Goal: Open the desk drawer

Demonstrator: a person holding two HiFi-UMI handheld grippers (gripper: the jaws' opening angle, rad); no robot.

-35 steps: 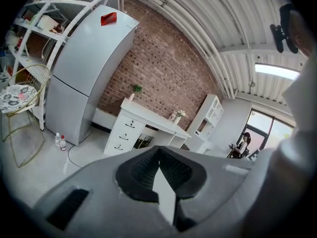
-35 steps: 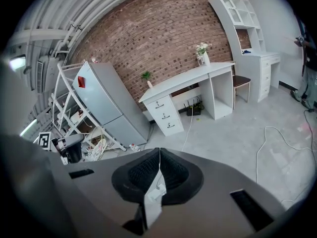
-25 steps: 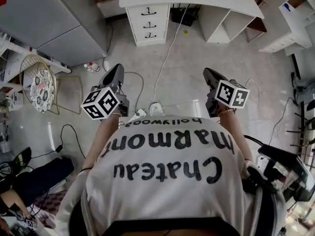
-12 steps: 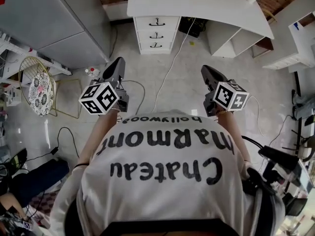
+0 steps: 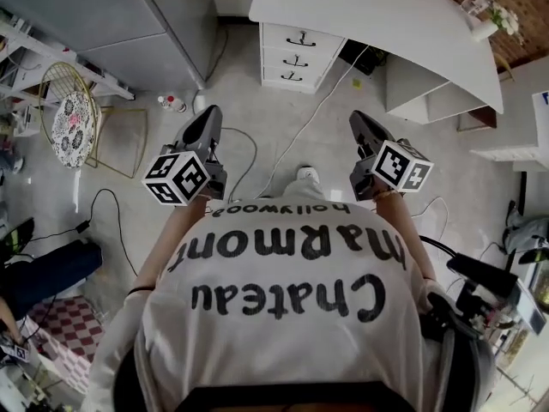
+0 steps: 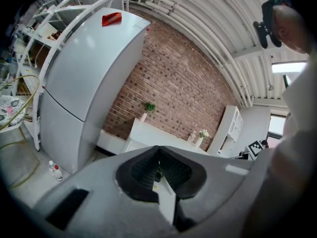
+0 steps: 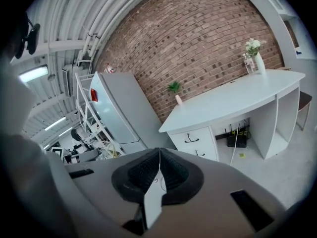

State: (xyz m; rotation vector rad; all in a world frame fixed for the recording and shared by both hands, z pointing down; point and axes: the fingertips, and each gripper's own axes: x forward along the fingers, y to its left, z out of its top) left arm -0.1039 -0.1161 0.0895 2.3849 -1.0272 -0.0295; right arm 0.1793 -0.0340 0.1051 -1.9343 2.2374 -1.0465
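left gripper (image 5: pixel 207 117): jaws together with nothing between them (image 6: pixel 159 150); held out before the person's chest, above the floor (image 5: pixel 283 127), pointing toward the desk.
right gripper (image 5: pixel 359 122): jaws pressed together, empty (image 7: pixel 159 151); level with the other one, also aimed at the desk.
drawers (image 5: pixel 296 54): stack of three under the desk's left end, each with a dark handle; all fronts flush and closed; well apart from both grippers.
desk (image 5: pixel 369 7): white with a curved top, against a brick wall (image 7: pixel 208 38); a vase (image 5: pixel 483 29) of flowers stands on its right end.
fridge (image 5: pixel 111 15): grey, left of the desk.
cable (image 5: pixel 317 101): white, runs across the floor from the desk toward the person.
bottles (image 5: pixel 171 103): two, small, at the fridge's foot.
chair (image 5: pixel 73 127): wire frame with a patterned cushion, far left.
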